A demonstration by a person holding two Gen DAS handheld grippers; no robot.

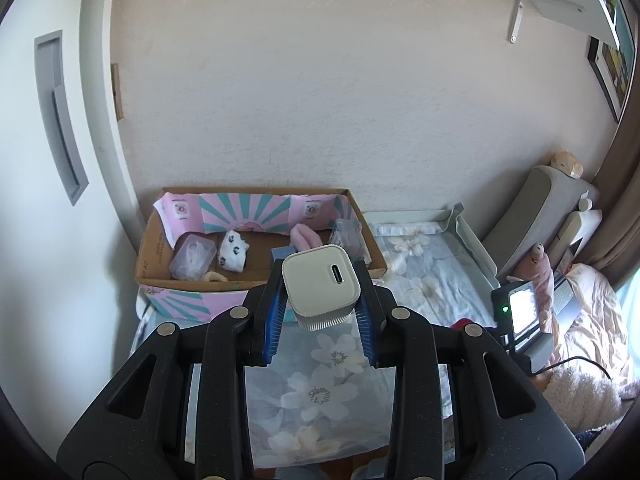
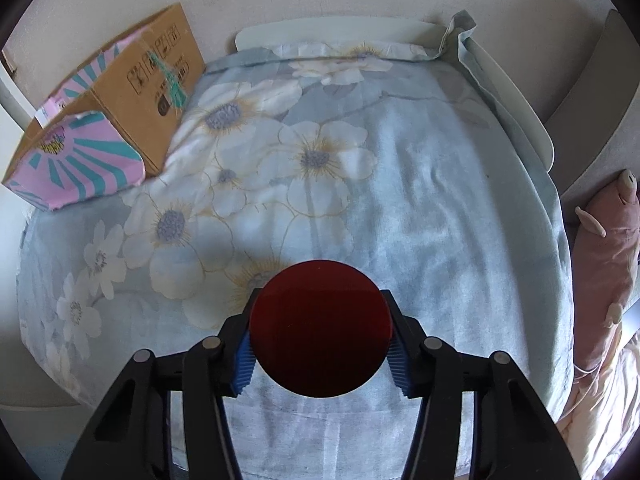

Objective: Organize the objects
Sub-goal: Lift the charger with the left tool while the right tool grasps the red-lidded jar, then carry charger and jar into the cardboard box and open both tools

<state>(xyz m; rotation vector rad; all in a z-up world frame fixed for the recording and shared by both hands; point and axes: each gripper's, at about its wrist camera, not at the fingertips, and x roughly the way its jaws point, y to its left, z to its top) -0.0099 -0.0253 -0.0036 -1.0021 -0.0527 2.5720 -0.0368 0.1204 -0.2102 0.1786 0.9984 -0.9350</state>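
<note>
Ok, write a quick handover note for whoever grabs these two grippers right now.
Left gripper: shut on the white charger, held above the floral cloth, just short of the cardboard box.
Right gripper: shut on the dark red round object, over the cloth.
Done: box already holds a clear plastic case, a spotted sock and a pink item.
Left: probably both held items go into the box.

Textured cream wall (image 1: 320, 100) behind, white metal shelf bracket (image 1: 528, 8) upper right. Pale blue floral-print cloth (image 2: 420, 184) covers the surface. Brown curtain (image 1: 616, 216) at right, daylight.
</note>
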